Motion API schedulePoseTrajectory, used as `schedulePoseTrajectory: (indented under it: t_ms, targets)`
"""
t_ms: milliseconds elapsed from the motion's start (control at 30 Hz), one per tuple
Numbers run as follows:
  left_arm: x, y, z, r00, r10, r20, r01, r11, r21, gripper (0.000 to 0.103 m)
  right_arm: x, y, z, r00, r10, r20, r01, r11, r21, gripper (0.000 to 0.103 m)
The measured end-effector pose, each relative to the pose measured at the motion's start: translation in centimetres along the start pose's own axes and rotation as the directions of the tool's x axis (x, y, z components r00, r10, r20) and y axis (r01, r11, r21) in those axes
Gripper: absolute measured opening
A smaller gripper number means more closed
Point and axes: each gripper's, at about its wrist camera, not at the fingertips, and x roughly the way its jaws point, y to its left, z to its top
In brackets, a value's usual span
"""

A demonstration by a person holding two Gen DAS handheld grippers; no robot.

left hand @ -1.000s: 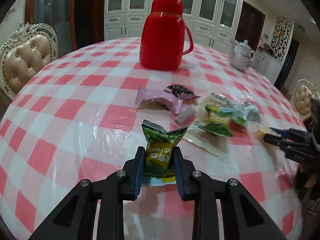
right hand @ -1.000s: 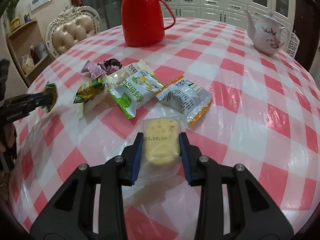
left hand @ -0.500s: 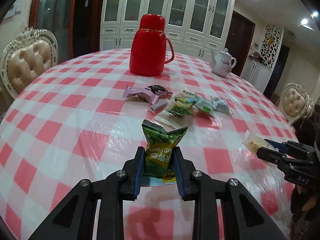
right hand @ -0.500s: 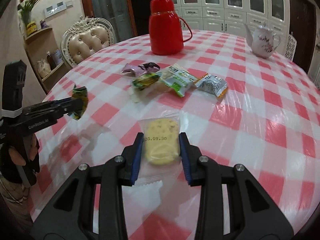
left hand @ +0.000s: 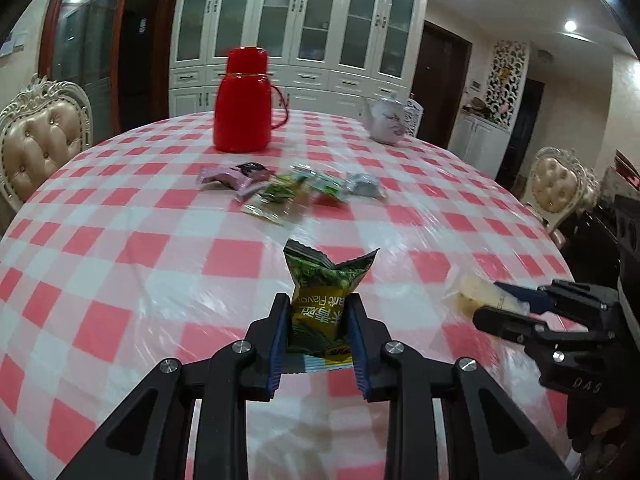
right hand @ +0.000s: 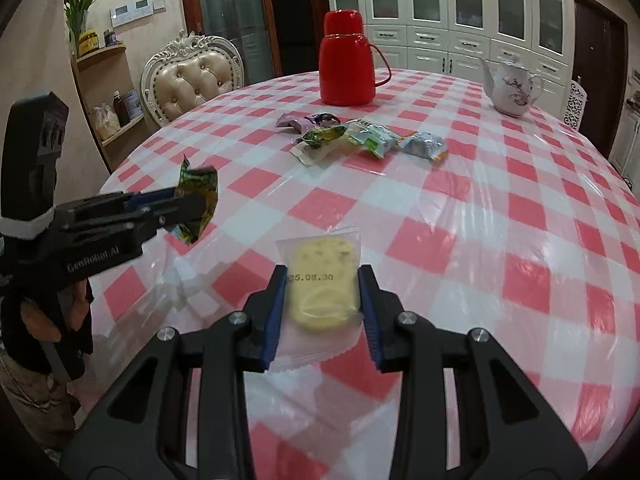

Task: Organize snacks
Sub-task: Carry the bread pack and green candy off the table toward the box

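Two held snack packets [left hand: 324, 304] [right hand: 322, 288], one red flask [right hand: 346, 64], one teapot [right hand: 512, 88], two chairs [left hand: 40, 140] [left hand: 560, 184].

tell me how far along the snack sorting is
Nothing looks sorted yet: no finished group of snacks is in view. In hand: the left gripper is shut on a green snack packet, and the right gripper on a clear-wrapped yellow biscuit, both off the table. Left: a cluster of packets lies near the red flask.

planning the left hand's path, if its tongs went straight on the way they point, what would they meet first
Probably bare tablecloth: the left tongs, holding the green packet, point down at it. The snack pile lies farther on; depth is unclear.
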Motion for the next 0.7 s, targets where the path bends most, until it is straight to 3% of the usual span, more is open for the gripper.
schedulePoseTrajectory:
  t_ms: [467, 700]
  targets:
    - [-0.8, -8.6, -3.2, 0.994, -0.093, -0.065, 0.102, 0.983, 0.154, 0.029, -7.3, -2.0, -4.6, 0.996, -0.067, 0.061, 0.065, 0.997, 0.037, 0.039]
    - [-1.1, -13.2, -4.7, 0.984, -0.146, -0.098, 0.166, 0.956, 0.243, 0.029, -10.5, -4.0, -7.3, 0.993, -0.104, 0.063, 0.1, 0.993, 0.063, 0.039]
